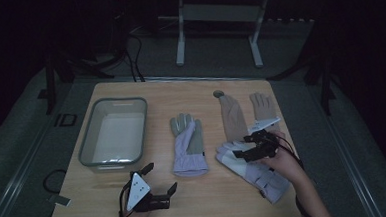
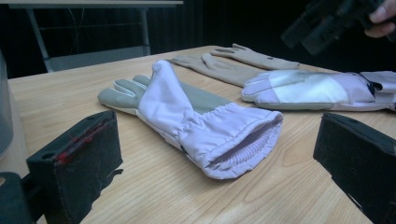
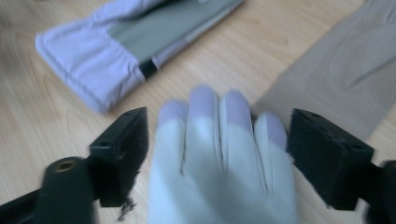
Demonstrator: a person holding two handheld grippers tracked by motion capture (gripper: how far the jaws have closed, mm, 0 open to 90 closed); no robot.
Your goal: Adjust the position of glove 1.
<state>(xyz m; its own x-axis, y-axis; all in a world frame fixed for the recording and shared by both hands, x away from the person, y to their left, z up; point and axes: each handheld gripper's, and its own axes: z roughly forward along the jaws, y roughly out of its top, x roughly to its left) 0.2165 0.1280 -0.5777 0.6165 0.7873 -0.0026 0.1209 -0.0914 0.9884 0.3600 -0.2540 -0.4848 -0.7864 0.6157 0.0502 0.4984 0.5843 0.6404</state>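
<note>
From above I see my right gripper (image 1: 251, 146) over the white-palmed glove (image 1: 252, 169) at the table's (image 1: 213, 200) right. Its own camera confirms the jaws spread, straddling that glove's fingertips (image 3: 219, 112). My left gripper (image 1: 160, 178) sits released; its view alone shows the open cuff of the lavender glove (image 2: 196, 116) mid-table.

2 lavender-grey gloves (image 1: 188, 145) (image 1: 252, 170); 2 tan gloves (image 1: 232, 117) (image 1: 263, 106); 1 grey bin (image 1: 114, 133); 1 wooden table (image 1: 215, 192)
</note>
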